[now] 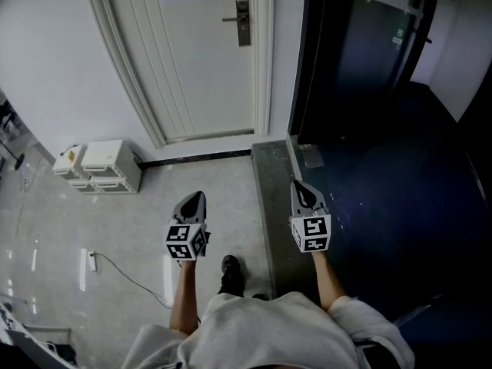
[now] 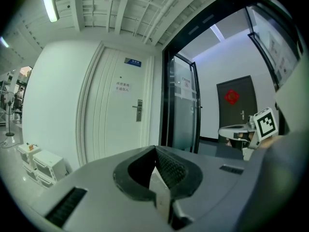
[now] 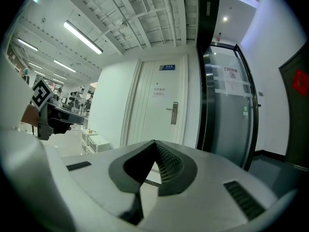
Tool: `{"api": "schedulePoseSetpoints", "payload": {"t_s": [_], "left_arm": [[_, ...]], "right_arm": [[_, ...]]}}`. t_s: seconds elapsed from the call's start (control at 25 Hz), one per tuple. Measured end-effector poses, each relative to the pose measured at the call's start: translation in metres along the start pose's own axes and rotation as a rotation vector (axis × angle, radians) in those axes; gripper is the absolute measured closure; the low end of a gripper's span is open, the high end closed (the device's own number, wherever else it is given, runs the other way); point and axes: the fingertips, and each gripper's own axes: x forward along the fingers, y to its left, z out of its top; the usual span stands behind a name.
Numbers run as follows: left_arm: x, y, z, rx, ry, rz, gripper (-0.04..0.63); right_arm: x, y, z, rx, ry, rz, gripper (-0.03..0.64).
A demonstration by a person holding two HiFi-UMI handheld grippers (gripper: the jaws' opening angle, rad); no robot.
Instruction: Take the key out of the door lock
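**Door ahead, grippers well short of it**

The door stands ahead, with the lock near its right edge. Boxes sit on the floor against the wall, left of the door. A glass door stands to its right. The left gripper and right gripper hang side by side. A shoe is between them, nearer the person.

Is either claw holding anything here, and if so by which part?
Nothing is held. The left claw and the right claw are both shut on nothing, apart from the door lock; no key can be made out there.
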Motion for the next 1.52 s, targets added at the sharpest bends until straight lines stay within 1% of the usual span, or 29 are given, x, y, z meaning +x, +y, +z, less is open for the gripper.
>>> {"api": "schedulePoseSetpoints", "payload": {"t_s": [0.24, 0.56, 0.92, 1.16, 1.52], "left_arm": [[0.034, 0.024, 0.000, -0.010, -0.001, -0.011, 0.577], [0.110, 0.084, 0.009, -0.030, 0.002, -0.030, 0.577], [0.212, 0.168, 0.052, -0.028, -0.007, -0.040, 0.577], [0.278, 0.214, 0.084, -0.014, -0.025, -0.062, 0.577], [0.363, 0.262, 0.109, 0.014, -0.033, -0.107, 0.577]], "right_arm": [[0.042, 0.001, 0.002, -0.010, 0.002, 0.004, 0.594], [0.135, -0.008, 0.013, -0.017, 0.015, -0.021, 0.594], [0.263, -0.022, 0.051, -0.031, -0.014, -0.050, 0.594], [0.339, -0.035, 0.076, -0.040, -0.038, -0.077, 0.594], [0.428, -0.053, 0.081, -0.028, -0.043, -0.129, 0.594]]}}
